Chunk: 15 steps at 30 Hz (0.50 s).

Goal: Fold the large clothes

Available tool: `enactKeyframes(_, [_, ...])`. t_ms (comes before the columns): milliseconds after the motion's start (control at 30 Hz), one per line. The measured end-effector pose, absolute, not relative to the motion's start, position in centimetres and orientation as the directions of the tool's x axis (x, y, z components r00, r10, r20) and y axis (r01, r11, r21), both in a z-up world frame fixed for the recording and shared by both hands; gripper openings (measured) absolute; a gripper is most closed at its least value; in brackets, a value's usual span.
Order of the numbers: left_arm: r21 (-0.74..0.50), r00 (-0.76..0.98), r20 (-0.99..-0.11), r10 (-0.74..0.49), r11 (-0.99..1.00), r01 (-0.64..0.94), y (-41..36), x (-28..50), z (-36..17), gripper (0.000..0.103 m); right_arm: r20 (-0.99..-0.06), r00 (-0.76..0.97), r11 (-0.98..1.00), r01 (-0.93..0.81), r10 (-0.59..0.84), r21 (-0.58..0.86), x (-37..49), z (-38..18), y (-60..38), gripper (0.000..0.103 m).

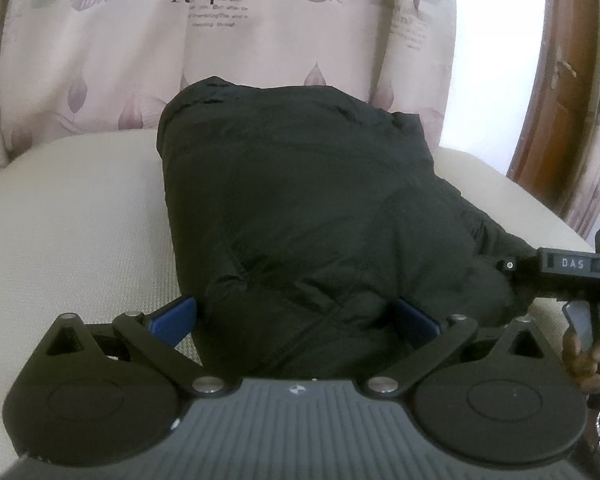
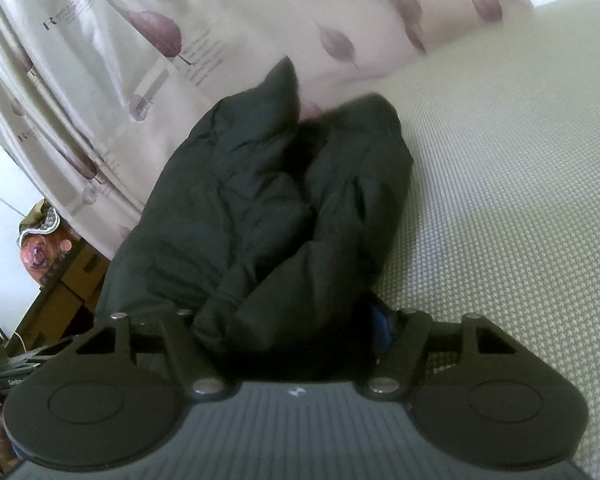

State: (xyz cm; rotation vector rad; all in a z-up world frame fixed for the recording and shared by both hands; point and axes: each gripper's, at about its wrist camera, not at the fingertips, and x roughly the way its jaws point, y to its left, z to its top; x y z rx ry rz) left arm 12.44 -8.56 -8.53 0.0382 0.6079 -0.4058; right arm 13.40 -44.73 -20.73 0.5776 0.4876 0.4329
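Observation:
A black padded jacket (image 1: 300, 208) lies folded in a bulky bundle on a cream woven surface (image 1: 80, 220). My left gripper (image 1: 296, 320) has its blue fingers (image 1: 174, 320) spread wide on either side of the jacket's near edge, with fabric bulging between them. The right gripper (image 1: 560, 266) enters at the right edge, at the jacket's right side. In the right wrist view the jacket (image 2: 268, 208) fills the middle, and my right gripper (image 2: 292, 328) has a thick fold of it between its fingers; only one blue finger (image 2: 382, 328) shows.
A pale curtain with purple leaf prints (image 1: 260, 40) hangs behind the surface. A brown wooden door (image 1: 560, 100) stands at right. Cardboard boxes and a floral bag (image 2: 52, 256) sit beyond the surface's edge. The cream surface (image 2: 500, 200) extends right of the jacket.

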Motion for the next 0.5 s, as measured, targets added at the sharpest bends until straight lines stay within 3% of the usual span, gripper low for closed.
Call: enactKeyframes(500, [-0.034, 0.743, -0.57, -0.351, 0.914, 0.405, -9.31, 12.98, -8.65, 0.103, -0.331, 0.795, 0.764, -0.24, 0.509, 0.598, 13.93, -20.18, -44.41, 0.068])
